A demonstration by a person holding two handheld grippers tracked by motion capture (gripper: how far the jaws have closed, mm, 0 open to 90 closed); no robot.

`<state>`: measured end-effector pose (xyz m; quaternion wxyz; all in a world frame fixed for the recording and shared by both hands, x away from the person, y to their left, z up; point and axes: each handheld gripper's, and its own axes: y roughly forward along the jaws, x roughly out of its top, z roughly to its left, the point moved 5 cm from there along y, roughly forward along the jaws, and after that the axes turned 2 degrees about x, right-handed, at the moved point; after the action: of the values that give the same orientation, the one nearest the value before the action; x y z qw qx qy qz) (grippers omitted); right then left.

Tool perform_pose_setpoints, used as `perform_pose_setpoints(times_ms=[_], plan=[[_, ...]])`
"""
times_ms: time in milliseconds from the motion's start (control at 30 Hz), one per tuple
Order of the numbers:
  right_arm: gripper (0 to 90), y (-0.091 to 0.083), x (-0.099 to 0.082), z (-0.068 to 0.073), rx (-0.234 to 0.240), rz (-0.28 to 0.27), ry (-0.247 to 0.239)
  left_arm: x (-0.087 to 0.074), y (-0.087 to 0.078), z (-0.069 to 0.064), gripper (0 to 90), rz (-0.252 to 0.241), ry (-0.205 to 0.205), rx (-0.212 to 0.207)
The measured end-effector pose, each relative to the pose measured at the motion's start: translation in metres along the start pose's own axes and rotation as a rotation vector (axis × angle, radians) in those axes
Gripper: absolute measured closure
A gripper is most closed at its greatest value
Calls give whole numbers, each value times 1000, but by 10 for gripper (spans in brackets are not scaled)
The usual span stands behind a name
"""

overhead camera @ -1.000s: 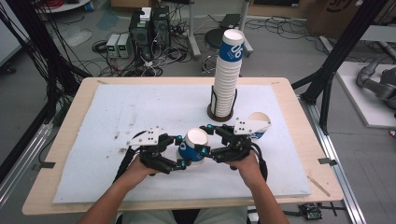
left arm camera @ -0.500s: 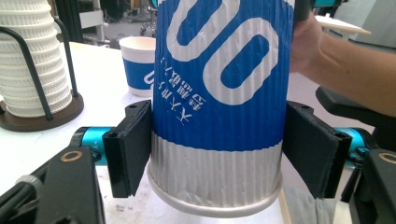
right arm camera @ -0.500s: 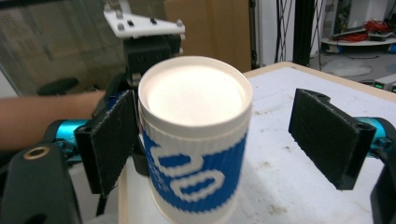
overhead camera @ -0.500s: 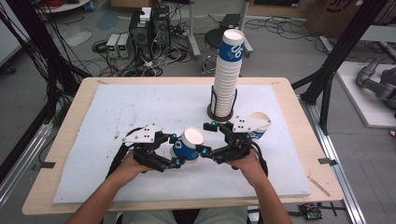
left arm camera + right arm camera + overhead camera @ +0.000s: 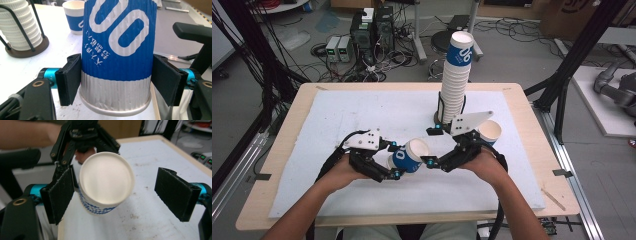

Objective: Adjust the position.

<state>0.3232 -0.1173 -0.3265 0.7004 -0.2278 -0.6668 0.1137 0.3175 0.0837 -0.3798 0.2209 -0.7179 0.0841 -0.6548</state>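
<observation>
Gripping a blue paper cup point(image 5: 407, 157), the left tongs point(image 5: 394, 167) clamp its ribbed wall. Right tongs point(image 5: 428, 162) stand apart (just opened, cup rim between them); a light squeeze should avoid crushing it.

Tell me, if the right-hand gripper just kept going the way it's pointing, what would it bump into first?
Most likely the blue paper cup: its open mouth faces the right gripper, between the open jaws. The left gripper holds that cup. Depth is hard to judge.

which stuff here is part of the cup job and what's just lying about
In the job:
- blue-and-white ribbed paper cup, held in the left gripper
- right gripper, open beside it
- tall stack of paper cups in its wire holder
- single paper cup standing near the stack

Lying about:
- grey electronics boxes and cables on the floor
</observation>
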Motion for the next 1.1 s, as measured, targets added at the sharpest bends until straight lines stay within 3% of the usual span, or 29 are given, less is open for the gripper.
perform_pose_setpoints(times_ms=[300, 500, 633, 967, 1100], plan=[[165, 22, 7, 1, 36, 190, -81, -3, 1, 1, 278, 103, 17, 15], [175, 39, 1, 4, 81, 298, -111, -5, 6, -3, 278, 142, 61, -1], [294, 45, -6, 5, 129, 368, -126, -7, 7, -6, 278, 168, 83, -17], [318, 42, -8, 6, 173, 367, -119, -6, 6, -8, 260, 149, 88, -51], [315, 39, -10, 6, 184, 326, -101, -4, 5, -7, 196, 89, 53, -49]])
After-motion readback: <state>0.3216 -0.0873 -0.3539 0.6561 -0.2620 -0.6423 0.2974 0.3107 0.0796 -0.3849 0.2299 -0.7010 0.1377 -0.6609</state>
